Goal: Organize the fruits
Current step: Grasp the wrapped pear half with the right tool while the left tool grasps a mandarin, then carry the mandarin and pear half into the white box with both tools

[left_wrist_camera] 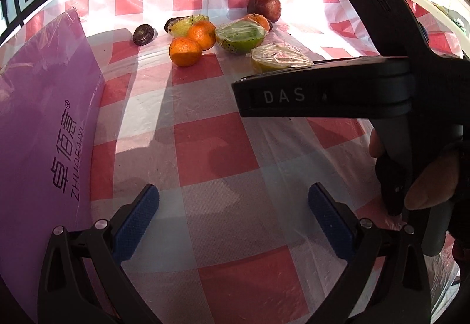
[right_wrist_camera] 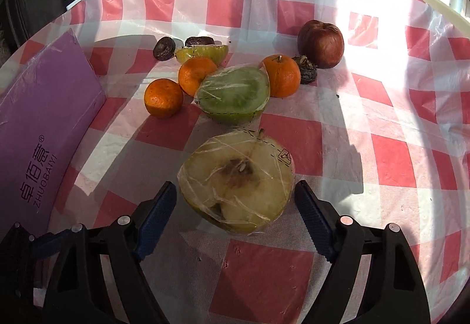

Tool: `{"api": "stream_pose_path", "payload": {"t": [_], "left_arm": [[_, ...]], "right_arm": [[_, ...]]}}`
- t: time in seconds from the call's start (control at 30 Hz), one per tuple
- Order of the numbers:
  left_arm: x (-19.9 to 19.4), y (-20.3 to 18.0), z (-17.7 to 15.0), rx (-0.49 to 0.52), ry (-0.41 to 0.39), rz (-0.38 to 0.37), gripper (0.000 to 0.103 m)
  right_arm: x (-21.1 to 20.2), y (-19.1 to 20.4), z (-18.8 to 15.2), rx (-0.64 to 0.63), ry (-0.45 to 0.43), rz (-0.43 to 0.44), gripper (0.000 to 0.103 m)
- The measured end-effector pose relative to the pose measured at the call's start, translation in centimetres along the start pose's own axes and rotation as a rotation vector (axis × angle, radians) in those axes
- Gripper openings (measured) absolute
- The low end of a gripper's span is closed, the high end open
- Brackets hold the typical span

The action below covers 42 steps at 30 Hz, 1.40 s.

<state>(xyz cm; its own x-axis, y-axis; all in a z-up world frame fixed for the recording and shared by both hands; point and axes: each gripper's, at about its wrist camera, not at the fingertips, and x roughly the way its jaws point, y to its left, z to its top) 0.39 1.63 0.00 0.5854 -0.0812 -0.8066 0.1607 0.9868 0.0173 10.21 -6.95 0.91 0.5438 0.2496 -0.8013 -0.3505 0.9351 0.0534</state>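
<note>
A halved yellow-green apple wrapped in cling film [right_wrist_camera: 238, 183] lies cut side up on the red-and-white checked cloth [right_wrist_camera: 293, 142]. My right gripper [right_wrist_camera: 236, 206] straddles it, and its blue fingertips [right_wrist_camera: 164, 206] touch the fruit's left and right sides. Behind it lie a wrapped green fruit half [right_wrist_camera: 235, 95], three tangerines [right_wrist_camera: 163, 97] [right_wrist_camera: 195, 74] [right_wrist_camera: 282, 75], a wrinkled red apple [right_wrist_camera: 320, 43] and a yellow-green wedge [right_wrist_camera: 202, 53]. My left gripper [left_wrist_camera: 233, 221] stands open over bare cloth, nothing between its pads, well in front of the fruit pile [left_wrist_camera: 202, 34].
A purple box [right_wrist_camera: 44, 118] with printed lettering lies along the left side, also near my left gripper [left_wrist_camera: 44, 124]. Small dark shrivelled fruits [right_wrist_camera: 164, 49] [right_wrist_camera: 307, 70] sit among the pile. In the left wrist view the other device's black housing [left_wrist_camera: 323, 89] and a hand [left_wrist_camera: 431, 177] fill the right.
</note>
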Motion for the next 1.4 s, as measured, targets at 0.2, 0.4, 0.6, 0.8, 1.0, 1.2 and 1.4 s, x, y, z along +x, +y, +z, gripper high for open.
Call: {"api": "stream_pose_path", "payload": {"t": [0.2, 0.4, 0.6, 0.8, 1.0, 1.2, 1.4], "left_arm": [[0.0, 0.0, 0.0, 0.0, 0.001, 0.002, 0.102], [2.0, 1.3, 3.3, -0.085, -0.001, 0.022, 0.099], [6.2, 3.6, 9.6, -0.185, -0.026, 0.118, 0.08], [8.3, 5.2, 12.9, -0.204, -0.03, 0.153, 0.069], [8.2, 5.1, 13.3, -0.17, -0.049, 0.137, 0.037], [8.1, 4.8, 13.1, -0.168, -0.047, 0.14, 0.037], [8.3, 4.6, 13.0, -0.177, -0.048, 0.13, 0.037]], "right_arm": [[-1.2, -2.0, -1.5, 0.048, -0.028, -0.047, 0.059], [-4.1, -6.6, -3.9, 0.192, -0.098, -0.112, 0.059], [-4.1, -8.3, -4.2, 0.28, -0.107, -0.036, 0.059], [-3.8, -9.4, -4.6, 0.353, -0.117, 0.059, 0.059], [-3.9, -10.1, -4.9, 0.396, -0.138, 0.108, 0.059], [-3.8, -10.3, -4.9, 0.406, -0.143, 0.117, 0.059], [-3.9, -10.2, -4.9, 0.407, -0.143, 0.115, 0.059]]}}
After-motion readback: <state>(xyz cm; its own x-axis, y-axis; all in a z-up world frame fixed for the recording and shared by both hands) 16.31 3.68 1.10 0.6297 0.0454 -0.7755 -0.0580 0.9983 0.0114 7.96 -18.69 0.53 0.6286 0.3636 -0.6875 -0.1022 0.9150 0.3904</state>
